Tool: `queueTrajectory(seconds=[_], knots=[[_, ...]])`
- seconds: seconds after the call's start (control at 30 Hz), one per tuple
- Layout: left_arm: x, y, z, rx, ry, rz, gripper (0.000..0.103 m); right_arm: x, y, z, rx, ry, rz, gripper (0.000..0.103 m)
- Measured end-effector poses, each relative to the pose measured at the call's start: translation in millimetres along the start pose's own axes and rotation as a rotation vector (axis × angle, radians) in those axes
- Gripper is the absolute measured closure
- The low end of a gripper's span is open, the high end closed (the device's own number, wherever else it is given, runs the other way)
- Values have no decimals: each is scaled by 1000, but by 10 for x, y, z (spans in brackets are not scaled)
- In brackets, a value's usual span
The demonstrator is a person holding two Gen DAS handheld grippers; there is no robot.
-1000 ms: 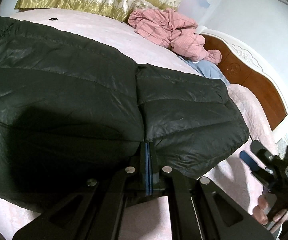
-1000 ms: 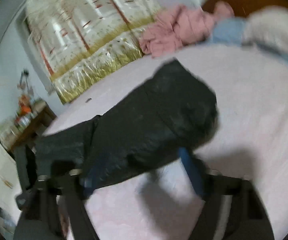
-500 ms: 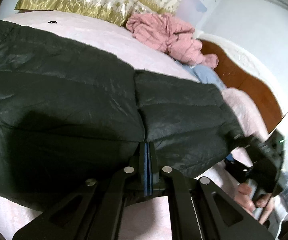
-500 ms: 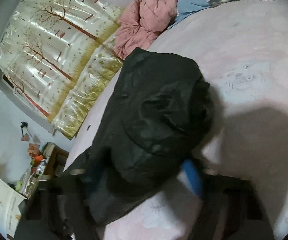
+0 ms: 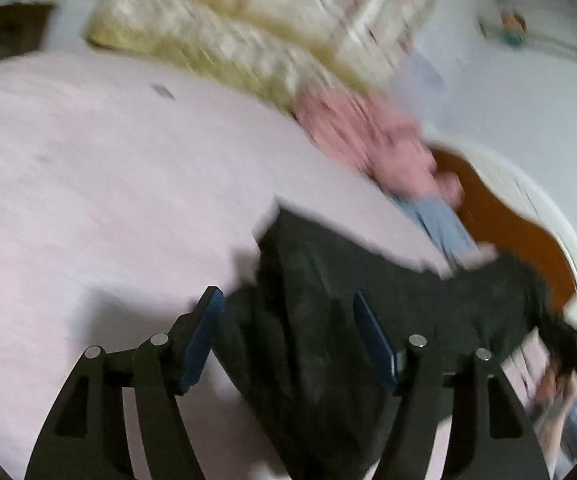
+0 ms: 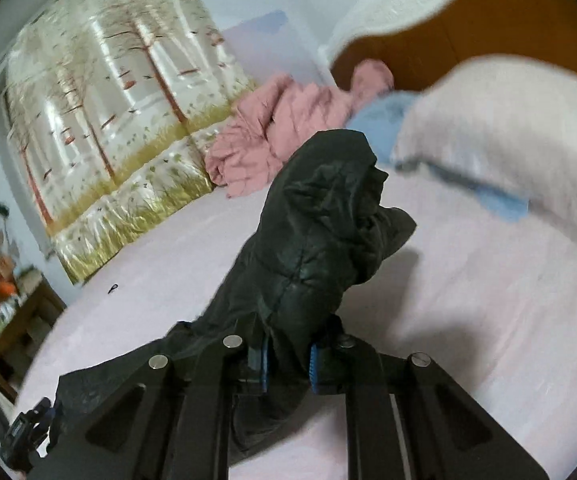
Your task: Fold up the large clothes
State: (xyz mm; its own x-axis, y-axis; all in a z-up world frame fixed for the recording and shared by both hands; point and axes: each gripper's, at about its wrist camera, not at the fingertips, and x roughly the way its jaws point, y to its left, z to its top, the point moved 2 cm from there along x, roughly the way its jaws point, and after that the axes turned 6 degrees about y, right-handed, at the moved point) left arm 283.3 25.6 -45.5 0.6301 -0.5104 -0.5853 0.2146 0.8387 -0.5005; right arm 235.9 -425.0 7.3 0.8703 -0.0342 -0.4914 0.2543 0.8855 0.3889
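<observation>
Black padded jacket on the pink bed, its near edge bunched between the closing jaws of the right gripper, while the left gripper spreads open around loose fabric; lift evenly to keep the fold square.

No readable text, label, brand, number or sign shows in either view.

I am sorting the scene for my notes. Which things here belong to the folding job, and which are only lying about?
Part of the job:
- black jacket
- right claw, closing on a fold of the jacket
- left claw, opening, jacket between its fingers

Only lying about:
- pink garment
- blue cloth
- pillow
- bed sheet
</observation>
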Motion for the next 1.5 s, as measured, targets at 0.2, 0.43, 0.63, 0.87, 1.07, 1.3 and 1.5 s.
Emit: queueTrajectory(seconds=[0.2, 0.43, 0.63, 0.87, 1.07, 1.3, 1.5], knots=[[228, -218, -103, 83, 87, 16, 82, -271, 504, 17, -142, -73, 93, 88], [265, -113, -17, 31, 97, -43, 89, -513, 1586, -464, -323, -115, 304, 88], [228, -98, -32, 42, 96, -54, 89, -236, 2352, -1133, -472, -14, 368, 88], [191, -50, -36, 19, 95, -64, 88, 296, 2557, -1653, -474, 204, 458, 88], [37, -133, -21, 70, 44, -6, 75, 277, 2493, -1817, -505, 203, 440, 87], [-873, -167, 42, 122, -446, 143, 25, 32, 2308, -1798, -497, 166, 433, 82], [-958, -116, 31, 97, -474, 39, 22, -41, 2305, -1812, -562, 168, 388, 81]])
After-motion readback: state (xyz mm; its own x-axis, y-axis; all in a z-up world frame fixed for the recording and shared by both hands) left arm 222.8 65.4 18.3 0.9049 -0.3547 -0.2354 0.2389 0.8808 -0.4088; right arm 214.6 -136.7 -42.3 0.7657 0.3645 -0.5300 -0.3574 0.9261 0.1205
